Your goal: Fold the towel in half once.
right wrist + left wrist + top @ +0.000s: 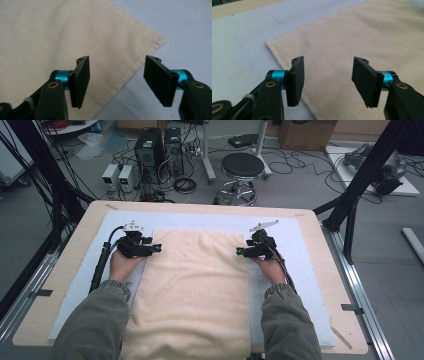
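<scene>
Looking down in the high view, the cream towel (192, 285) runs lengthwise from 6 to 12 o'clock; the left gripper (156, 248) and right gripper (240, 252) flank its far corners. In the left gripper view, part-open jaws straddle the hem, corner (268, 43) at 11 o'clock, nothing pinched. In the right gripper view, jaws likewise stand apart, corner (162, 40) at 1 o'clock.

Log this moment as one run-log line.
left gripper: jaws open over towel left edge | right gripper: jaws open over right edge | towel: flat on white mat, ungripped
</scene>
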A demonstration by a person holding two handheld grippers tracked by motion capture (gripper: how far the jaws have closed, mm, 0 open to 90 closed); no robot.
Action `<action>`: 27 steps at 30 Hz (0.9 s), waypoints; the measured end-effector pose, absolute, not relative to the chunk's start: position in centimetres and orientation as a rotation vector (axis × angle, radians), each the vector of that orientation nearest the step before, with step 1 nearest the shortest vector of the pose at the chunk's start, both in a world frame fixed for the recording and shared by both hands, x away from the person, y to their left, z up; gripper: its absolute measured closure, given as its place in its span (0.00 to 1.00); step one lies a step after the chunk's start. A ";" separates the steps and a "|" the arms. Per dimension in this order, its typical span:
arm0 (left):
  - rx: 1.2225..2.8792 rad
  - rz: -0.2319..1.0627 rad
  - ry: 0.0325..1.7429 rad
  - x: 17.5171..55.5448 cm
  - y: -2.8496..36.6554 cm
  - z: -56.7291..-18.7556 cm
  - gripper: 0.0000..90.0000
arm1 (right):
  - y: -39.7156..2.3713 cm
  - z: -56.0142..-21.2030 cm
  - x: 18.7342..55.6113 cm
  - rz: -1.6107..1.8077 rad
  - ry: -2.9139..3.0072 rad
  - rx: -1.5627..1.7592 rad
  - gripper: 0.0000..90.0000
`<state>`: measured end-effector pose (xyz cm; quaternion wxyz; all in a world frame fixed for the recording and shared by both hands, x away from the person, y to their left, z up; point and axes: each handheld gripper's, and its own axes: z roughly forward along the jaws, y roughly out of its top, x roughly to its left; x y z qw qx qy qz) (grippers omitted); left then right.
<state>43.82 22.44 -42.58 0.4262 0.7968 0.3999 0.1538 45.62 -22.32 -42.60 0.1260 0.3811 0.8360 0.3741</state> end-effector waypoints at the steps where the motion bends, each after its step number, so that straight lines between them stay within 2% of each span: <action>1: 2.002 0.379 1.007 43.9 22.4 -42.8 0.50 | -22.3 -42.9 45.6 1.085 2.430 1.121 0.44; 7: 2.040 0.376 1.066 44.0 22.5 -44.1 0.52 | -22.3 -44.1 45.3 1.076 2.406 1.166 0.54; 10: 2.043 0.441 1.077 43.6 22.3 -44.1 0.62 | -22.1 -44.1 45.2 1.049 2.386 1.176 0.60; 13: 2.035 0.470 1.101 43.5 22.1 -44.1 0.71 | -21.6 -44.0 45.1 1.039 2.398 1.157 0.73; 17: 2.037 0.424 1.083 43.5 22.0 -44.1 0.86 | -21.3 -43.9 45.0 1.061 2.435 1.164 0.92; 18: 2.034 0.408 1.083 43.4 22.1 -44.1 0.92 | -21.2 -43.8 45.0 1.066 2.444 1.146 0.93; 20: 2.018 0.386 1.084 43.4 22.2 -44.1 0.93 | -21.2 -43.8 45.0 1.090 2.461 1.155 0.94; 27: 1.986 0.355 1.048 43.0 22.8 -43.1 0.95 | -21.8 -42.5 44.6 1.177 2.474 1.109 0.95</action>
